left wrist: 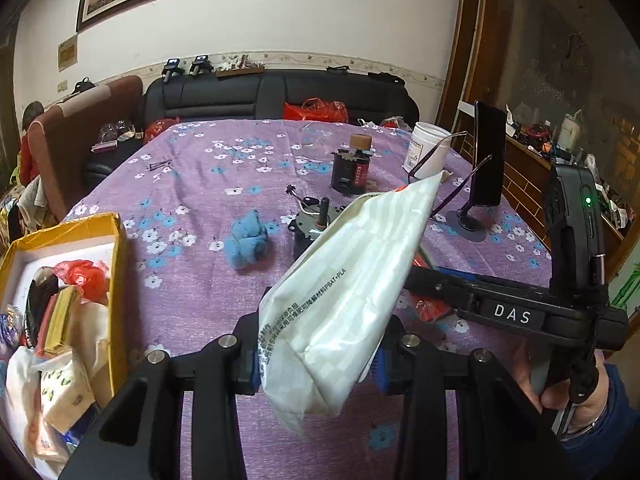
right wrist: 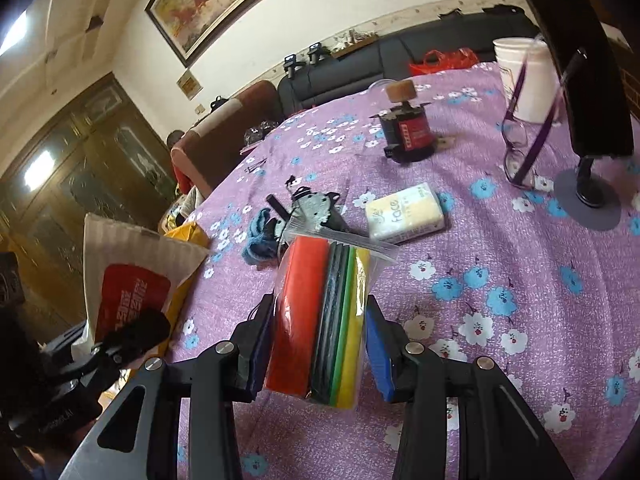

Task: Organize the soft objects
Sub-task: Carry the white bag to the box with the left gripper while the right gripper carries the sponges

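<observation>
Left wrist view: left gripper (left wrist: 316, 364) pinches a white plastic bag (left wrist: 352, 280); right gripper (right wrist: 316, 344) clamps bagged coloured sponges (right wrist: 320, 320) — yellow box (left wrist: 116, 256) part-filled; blue cloth (left wrist: 248, 244) and tissue pack (right wrist: 406, 212) remain.

My left fingers (left wrist: 316, 364) pinch a white plastic bag (left wrist: 344, 292), raised and tilted up to the right. My right fingers (right wrist: 320, 344) clamp a clear pouch of coloured sponges (right wrist: 320, 320), upright. A blue cloth (left wrist: 246, 244) lies crumpled mid-bench; a tissue pack (right wrist: 406, 218) lies flat farther right.
</observation>
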The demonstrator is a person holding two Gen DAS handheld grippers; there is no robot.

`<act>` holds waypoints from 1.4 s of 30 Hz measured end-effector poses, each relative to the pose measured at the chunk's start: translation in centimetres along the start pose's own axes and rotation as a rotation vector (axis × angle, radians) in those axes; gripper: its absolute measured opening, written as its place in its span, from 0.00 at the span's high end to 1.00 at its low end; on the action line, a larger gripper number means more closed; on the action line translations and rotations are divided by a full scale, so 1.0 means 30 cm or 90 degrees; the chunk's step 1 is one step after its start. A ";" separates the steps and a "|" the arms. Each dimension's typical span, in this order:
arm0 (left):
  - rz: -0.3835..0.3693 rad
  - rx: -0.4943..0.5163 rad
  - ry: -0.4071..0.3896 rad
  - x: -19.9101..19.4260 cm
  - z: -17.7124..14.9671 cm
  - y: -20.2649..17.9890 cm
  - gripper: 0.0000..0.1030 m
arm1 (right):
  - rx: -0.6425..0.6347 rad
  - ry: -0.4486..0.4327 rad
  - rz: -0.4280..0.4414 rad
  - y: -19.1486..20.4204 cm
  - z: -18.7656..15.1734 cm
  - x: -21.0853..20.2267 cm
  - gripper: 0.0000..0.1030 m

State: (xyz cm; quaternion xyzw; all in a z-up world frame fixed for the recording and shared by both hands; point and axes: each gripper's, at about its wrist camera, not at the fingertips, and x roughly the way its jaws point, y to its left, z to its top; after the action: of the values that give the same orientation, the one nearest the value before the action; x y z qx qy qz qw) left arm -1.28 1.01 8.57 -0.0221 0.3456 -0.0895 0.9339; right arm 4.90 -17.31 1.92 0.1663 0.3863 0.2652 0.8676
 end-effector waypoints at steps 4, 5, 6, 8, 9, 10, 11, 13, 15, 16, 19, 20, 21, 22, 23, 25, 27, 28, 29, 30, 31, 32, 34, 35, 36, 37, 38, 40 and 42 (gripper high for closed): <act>-0.002 -0.008 0.007 0.009 0.017 -0.014 0.63 | 0.000 -0.006 -0.001 -0.007 0.006 -0.014 0.55; -0.001 -0.006 0.007 0.010 0.022 -0.021 0.63 | -0.001 -0.006 0.001 -0.006 0.006 -0.017 0.55; -0.001 -0.004 0.007 0.010 0.025 -0.029 0.63 | -0.005 -0.008 0.005 0.000 0.005 -0.021 0.55; -0.003 0.001 0.004 0.006 0.028 -0.045 0.63 | -0.008 -0.013 0.009 0.010 0.003 -0.029 0.55; -0.006 0.003 0.003 0.003 0.027 -0.052 0.63 | -0.009 -0.013 0.011 0.011 0.002 -0.030 0.55; -0.008 0.004 0.003 0.001 0.026 -0.058 0.63 | -0.009 -0.013 0.012 0.010 0.001 -0.030 0.55; -0.009 0.005 0.003 -0.002 0.023 -0.061 0.63 | -0.008 -0.013 0.012 0.008 0.001 -0.030 0.55; -0.013 0.003 0.003 -0.007 0.016 -0.065 0.63 | -0.007 -0.010 0.015 0.008 -0.001 -0.029 0.55; -0.016 0.003 0.001 -0.017 0.007 -0.064 0.63 | -0.010 -0.011 0.015 0.013 -0.003 -0.032 0.55; -0.015 0.001 -0.001 -0.027 0.003 -0.061 0.63 | -0.012 -0.013 0.016 0.017 -0.003 -0.035 0.55; -0.015 -0.001 -0.008 -0.058 -0.004 -0.046 0.63 | -0.023 -0.021 0.015 0.032 -0.006 -0.046 0.55; -0.011 -0.001 -0.011 -0.068 -0.008 -0.041 0.63 | -0.028 -0.021 0.016 0.038 -0.009 -0.046 0.55; -0.006 -0.003 -0.015 -0.085 -0.014 -0.029 0.63 | -0.029 -0.019 0.017 0.040 -0.009 -0.046 0.55; -0.004 -0.005 -0.018 -0.095 -0.016 -0.019 0.63 | -0.030 -0.018 0.021 0.044 -0.010 -0.046 0.55; -0.001 -0.009 -0.020 -0.107 -0.021 -0.003 0.63 | -0.032 -0.018 0.025 0.047 -0.011 -0.046 0.55; 0.008 -0.018 -0.022 -0.126 -0.032 0.033 0.63 | -0.037 -0.013 0.034 0.057 -0.014 -0.042 0.55; 0.017 -0.032 -0.028 -0.147 -0.045 0.084 0.63 | -0.045 -0.011 0.037 0.067 -0.020 -0.038 0.55; 0.022 -0.042 -0.031 -0.157 -0.049 0.111 0.63 | -0.048 -0.011 0.039 0.070 -0.022 -0.037 0.55; 0.026 -0.051 -0.034 -0.166 -0.053 0.138 0.63 | -0.051 -0.010 0.040 0.075 -0.023 -0.033 0.55; 0.029 -0.060 -0.035 -0.175 -0.057 0.167 0.63 | -0.050 -0.008 0.041 0.077 -0.024 -0.027 0.55; 0.034 -0.070 -0.037 -0.185 -0.062 0.199 0.63 | -0.046 -0.004 0.043 0.078 -0.024 -0.022 0.55; 0.042 -0.080 -0.041 -0.196 -0.067 0.232 0.63 | -0.042 -0.001 0.046 0.081 -0.025 -0.020 0.55; 0.057 -0.098 -0.050 -0.220 -0.077 0.301 0.62 | -0.037 0.010 0.050 0.088 -0.020 -0.004 0.55; 0.065 -0.108 -0.054 -0.232 -0.082 0.338 0.62 | -0.034 0.016 0.052 0.098 -0.019 0.002 0.55; 0.074 -0.117 -0.057 -0.243 -0.088 0.370 0.62 | -0.030 0.025 0.060 0.114 -0.018 0.011 0.55; 0.088 -0.127 -0.061 -0.256 -0.098 0.409 0.62 | -0.029 0.034 0.068 0.133 -0.018 0.019 0.55; 0.100 -0.137 -0.063 -0.264 -0.103 0.444 0.62 | -0.032 0.044 0.077 0.159 -0.019 0.031 0.55; 0.127 -0.162 -0.062 -0.275 -0.116 0.526 0.62 | -0.051 0.057 0.092 0.239 -0.017 0.058 0.55; 0.150 -0.188 -0.057 -0.281 -0.128 0.599 0.62 | -0.078 0.069 0.108 0.326 -0.014 0.092 0.55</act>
State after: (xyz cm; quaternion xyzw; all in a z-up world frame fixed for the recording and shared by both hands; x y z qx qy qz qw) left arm -7.34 20.28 9.19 -0.1221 0.3135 0.0730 0.9389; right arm 2.88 -7.78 4.88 0.1304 0.4007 0.3692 0.8283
